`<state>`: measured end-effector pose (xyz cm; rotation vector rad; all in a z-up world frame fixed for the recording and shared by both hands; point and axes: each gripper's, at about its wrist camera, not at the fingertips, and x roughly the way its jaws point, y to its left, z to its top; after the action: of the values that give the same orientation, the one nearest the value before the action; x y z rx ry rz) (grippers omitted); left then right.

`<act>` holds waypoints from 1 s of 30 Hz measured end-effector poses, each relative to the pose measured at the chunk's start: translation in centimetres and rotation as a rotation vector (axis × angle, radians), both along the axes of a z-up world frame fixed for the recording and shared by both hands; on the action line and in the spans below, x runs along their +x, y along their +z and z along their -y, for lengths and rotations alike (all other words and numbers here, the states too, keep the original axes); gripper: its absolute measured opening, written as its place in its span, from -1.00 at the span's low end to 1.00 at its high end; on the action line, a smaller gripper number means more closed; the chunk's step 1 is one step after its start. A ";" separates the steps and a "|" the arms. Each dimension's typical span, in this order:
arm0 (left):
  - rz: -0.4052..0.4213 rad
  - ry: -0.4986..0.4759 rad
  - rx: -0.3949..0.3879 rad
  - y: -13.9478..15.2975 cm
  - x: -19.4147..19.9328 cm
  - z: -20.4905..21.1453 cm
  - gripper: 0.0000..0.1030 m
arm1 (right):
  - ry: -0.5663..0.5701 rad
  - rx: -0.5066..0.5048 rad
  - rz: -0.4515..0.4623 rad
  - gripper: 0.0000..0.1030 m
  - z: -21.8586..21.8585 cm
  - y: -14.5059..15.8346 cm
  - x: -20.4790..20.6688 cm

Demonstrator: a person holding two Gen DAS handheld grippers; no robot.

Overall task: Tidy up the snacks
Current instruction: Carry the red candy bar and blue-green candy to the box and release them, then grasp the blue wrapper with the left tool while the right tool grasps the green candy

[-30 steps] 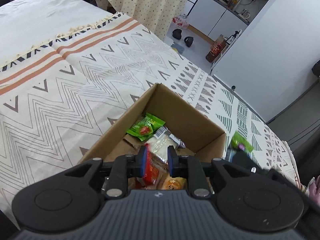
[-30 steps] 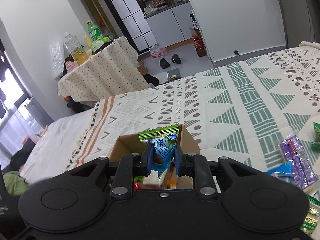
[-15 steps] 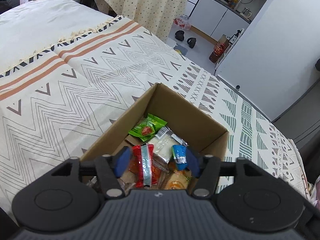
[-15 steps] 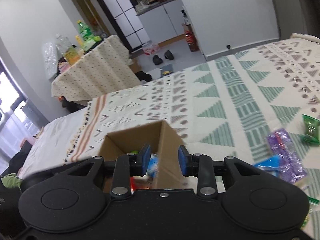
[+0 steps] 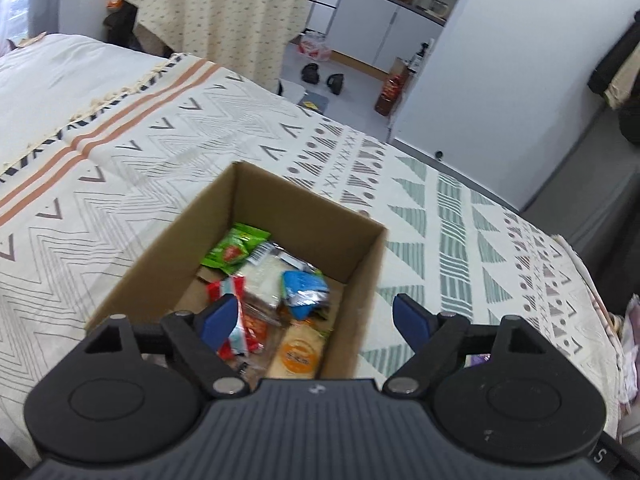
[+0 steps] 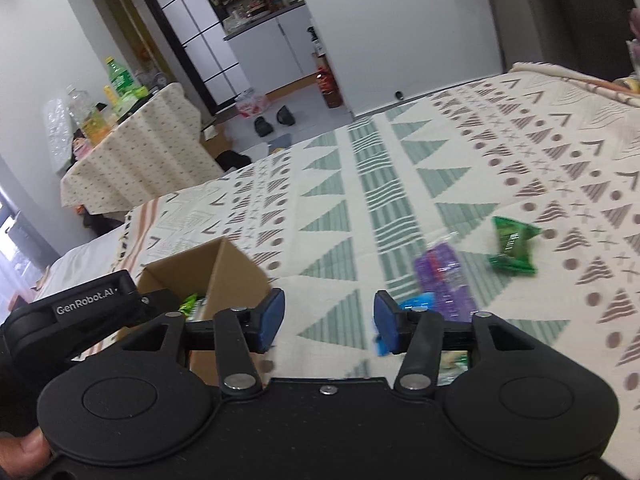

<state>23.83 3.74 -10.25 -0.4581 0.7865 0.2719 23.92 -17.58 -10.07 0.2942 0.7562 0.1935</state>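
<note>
A brown cardboard box (image 5: 280, 204) sits on the patterned bedspread and holds several snack packets, among them a green one (image 5: 234, 248), a red one (image 5: 236, 320), a blue one (image 5: 304, 286) and an orange-labelled one (image 5: 298, 354). My left gripper (image 5: 316, 318) hovers wide open over the box's near right corner, holding nothing. In the right wrist view the box (image 6: 224, 268) lies at the lower left. My right gripper (image 6: 328, 318) is open and empty above the bedspread, right of the box. A purple packet (image 6: 444, 276), a green packet (image 6: 512, 246) and a blue packet (image 6: 416, 302) lie loose on the spread.
The bedspread (image 5: 132, 160) covers the whole bed. Beyond its far edge stand a cloth-covered table (image 5: 216, 16) with bottles (image 6: 120, 80), shoes (image 6: 272, 120) on the floor and white cabinets. The other gripper's black body (image 6: 80, 312) and a hand (image 6: 20, 450) show at the left.
Both grippers opened and let their packets fall into the box: the left its red packet, the right its blue-and-green one. The right gripper then swung right, away from the box, toward the loose packets.
</note>
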 end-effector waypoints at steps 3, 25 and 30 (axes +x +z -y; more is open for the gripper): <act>0.013 -0.018 0.006 0.4 -0.1 0.9 0.63 | -0.020 -0.002 0.003 0.00 1.4 0.2 -0.3; 0.083 -0.200 0.059 0.9 0.7 9.5 0.69 | -0.131 0.058 -0.003 0.22 10.1 -1.0 -0.4; 0.049 -0.221 0.063 -0.3 1.5 11.0 0.69 | -0.144 0.059 -0.011 0.22 11.9 -2.0 0.2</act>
<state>25.34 -7.28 -10.56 -0.3141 0.7717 0.0787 24.12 -29.45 -12.12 0.4045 0.7378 0.0777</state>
